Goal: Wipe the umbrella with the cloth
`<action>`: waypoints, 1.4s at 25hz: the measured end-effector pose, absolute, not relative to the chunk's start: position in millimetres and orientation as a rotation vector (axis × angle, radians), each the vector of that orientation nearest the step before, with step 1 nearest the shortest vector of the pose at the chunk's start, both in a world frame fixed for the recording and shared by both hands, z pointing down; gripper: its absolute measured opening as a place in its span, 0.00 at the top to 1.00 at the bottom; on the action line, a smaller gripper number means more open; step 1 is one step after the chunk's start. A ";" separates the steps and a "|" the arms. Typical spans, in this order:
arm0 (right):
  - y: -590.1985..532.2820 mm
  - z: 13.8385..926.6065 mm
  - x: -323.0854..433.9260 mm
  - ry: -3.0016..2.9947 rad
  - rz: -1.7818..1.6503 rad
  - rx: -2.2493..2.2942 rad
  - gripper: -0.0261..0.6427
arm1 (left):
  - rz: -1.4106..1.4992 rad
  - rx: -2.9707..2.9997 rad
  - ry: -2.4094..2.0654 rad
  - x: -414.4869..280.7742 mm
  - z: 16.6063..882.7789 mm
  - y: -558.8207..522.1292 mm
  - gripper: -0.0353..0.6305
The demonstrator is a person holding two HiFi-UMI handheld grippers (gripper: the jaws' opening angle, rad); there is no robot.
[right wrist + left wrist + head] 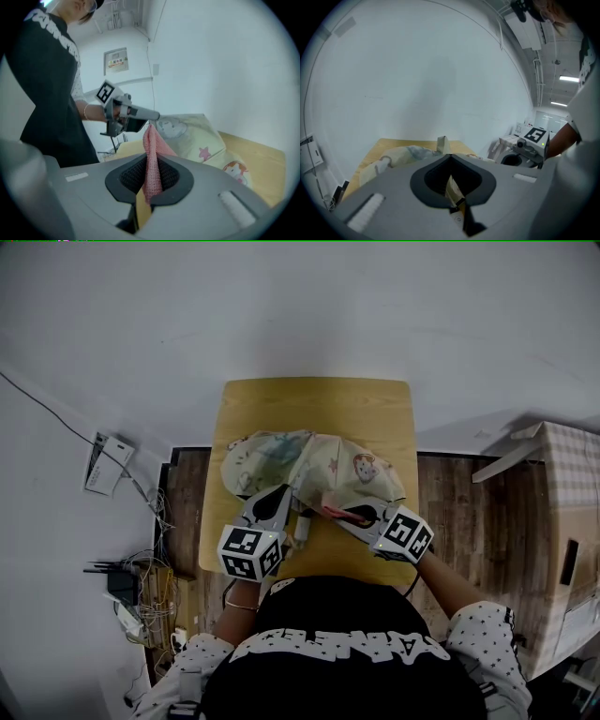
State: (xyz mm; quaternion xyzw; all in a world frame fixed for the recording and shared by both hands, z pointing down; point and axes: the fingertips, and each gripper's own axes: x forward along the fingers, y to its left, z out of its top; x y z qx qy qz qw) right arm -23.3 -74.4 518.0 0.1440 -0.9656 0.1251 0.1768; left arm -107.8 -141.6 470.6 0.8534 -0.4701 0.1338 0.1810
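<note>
A pale yellow umbrella (314, 465) with cartoon prints lies collapsed on the wooden table (319, 404). My left gripper (281, 501) sits at the umbrella's near left edge. In the left gripper view it (450, 177) is shut on a fold of the umbrella's fabric (451, 186). My right gripper (354, 515) is at the near right edge of the umbrella, shut on a pink cloth (336, 513). In the right gripper view the cloth (152, 157) stands up between the closed jaws, just in front of the umbrella (199, 140), with the left gripper (127, 112) beyond it.
The table's far end touches a white wall. A cardboard box (562, 540) stands on the wooden floor at the right. Cables and a small device (131, 587) lie at the left, below a paper sheet (105, 463). Bare tabletop lies beyond the umbrella.
</note>
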 end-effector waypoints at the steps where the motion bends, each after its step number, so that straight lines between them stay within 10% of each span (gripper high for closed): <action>1: -83.8 509.8 -18.4 -2.759 0.366 0.450 0.91 | 0.377 2.409 -1.330 -108.4 470.7 -141.5 0.94; 19: -191.7 529.9 35.5 -2.378 -0.154 0.614 0.91 | 0.340 2.388 -1.332 -115.7 471.7 -138.8 0.94; 35: -109.4 565.1 41.1 -2.421 0.074 0.463 0.91 | 0.338 2.481 -1.164 -74.6 465.4 -133.4 0.94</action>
